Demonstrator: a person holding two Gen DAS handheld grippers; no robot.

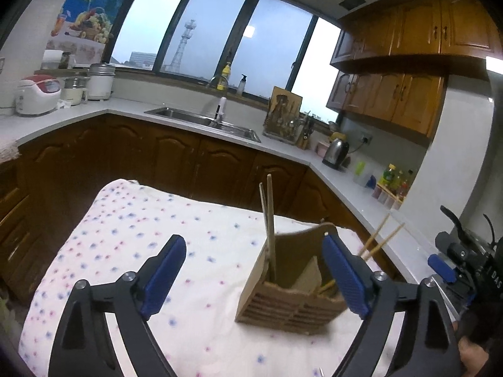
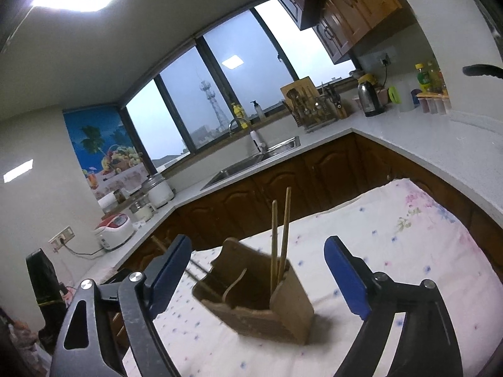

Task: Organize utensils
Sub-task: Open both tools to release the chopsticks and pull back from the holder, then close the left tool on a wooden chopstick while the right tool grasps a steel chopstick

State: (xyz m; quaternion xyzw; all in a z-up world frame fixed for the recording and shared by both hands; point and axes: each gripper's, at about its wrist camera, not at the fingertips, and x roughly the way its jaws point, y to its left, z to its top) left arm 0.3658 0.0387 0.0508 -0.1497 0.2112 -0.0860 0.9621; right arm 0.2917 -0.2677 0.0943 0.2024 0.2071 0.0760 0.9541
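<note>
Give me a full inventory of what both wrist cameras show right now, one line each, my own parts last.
utensil holder: one, brown wood, compartments, standing on the cloth ahead of both claws
chopsticks: two pairs, pale wood; one upright in one compartment, the other leaning out of another
tablecloth: one, white with blue and pink flowers, covering the table
sink: one, steel, in the counter under the window
kettle: one, steel and black, on the counter near the corner
rice cooker: one, white and red, at the counter's far end
dish rack: one, holding utensils, beside the sink
left claw: open, blue pads, empty
right claw: open, blue pads, empty
</note>
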